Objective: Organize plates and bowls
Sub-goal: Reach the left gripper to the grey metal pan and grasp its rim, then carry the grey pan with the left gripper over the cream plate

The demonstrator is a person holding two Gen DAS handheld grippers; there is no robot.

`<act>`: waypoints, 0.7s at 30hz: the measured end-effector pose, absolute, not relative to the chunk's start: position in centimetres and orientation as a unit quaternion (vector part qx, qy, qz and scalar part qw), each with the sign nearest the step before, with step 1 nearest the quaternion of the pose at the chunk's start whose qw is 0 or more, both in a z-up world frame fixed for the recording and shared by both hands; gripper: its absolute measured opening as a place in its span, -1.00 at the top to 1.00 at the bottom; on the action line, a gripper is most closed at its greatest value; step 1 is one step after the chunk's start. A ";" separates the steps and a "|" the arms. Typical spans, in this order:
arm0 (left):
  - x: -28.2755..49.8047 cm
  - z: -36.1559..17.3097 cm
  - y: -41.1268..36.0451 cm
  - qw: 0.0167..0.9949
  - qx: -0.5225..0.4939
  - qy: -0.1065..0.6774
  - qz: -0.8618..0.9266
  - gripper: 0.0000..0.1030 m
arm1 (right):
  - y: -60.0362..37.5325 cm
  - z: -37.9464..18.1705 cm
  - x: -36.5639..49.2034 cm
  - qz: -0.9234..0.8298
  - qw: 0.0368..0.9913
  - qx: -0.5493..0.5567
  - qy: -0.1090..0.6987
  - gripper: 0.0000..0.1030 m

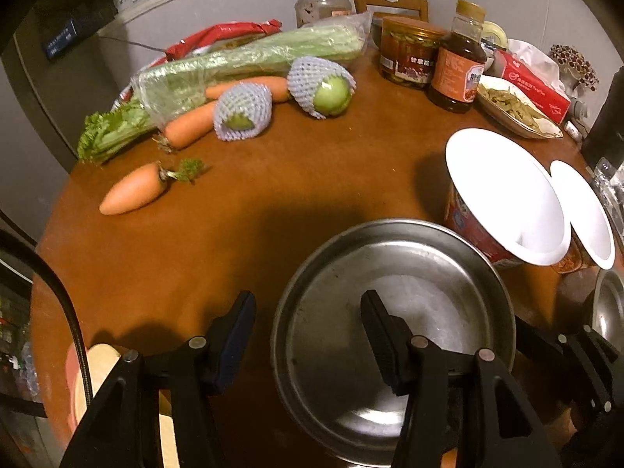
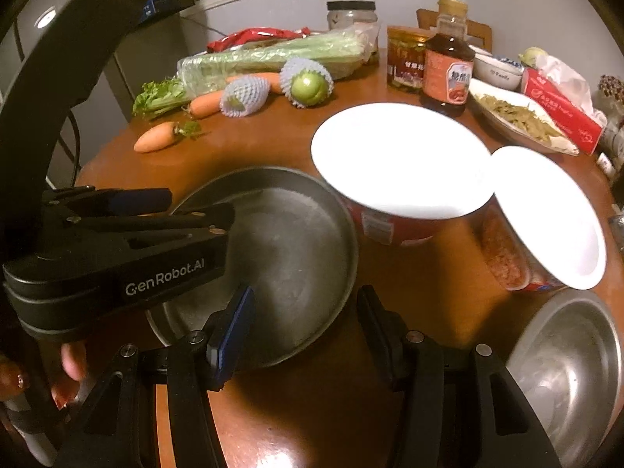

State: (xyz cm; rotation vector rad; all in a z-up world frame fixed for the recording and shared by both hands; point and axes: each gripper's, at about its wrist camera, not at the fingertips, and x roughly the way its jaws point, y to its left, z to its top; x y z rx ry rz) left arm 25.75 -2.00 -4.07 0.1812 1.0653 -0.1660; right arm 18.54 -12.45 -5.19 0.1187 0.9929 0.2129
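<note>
Left wrist view, steel plate (image 1: 335, 335) flat (rim up), left gripper (image 1: 308, 335) open astride its rim, right gripper (image 2: 306, 331) open.

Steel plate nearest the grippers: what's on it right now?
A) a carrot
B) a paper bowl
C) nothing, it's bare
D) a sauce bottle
C: the steel plate shows only bare scuffed metal; the carrot, paper bowl and sauce bottle all sit on the table beyond it.
</note>
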 end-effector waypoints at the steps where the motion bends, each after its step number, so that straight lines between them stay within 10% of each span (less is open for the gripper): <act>1: 25.7 -4.2 -2.0 0.853 0.087 0.508 -0.079 0.03 | -12.4 -5.2 18.5 0.101 0.875 0.054 0.471 -0.11; 21: 22.9 -1.3 -1.3 0.872 0.086 0.475 -0.084 0.25 | -13.0 -3.5 17.2 0.113 0.885 0.090 0.443 0.08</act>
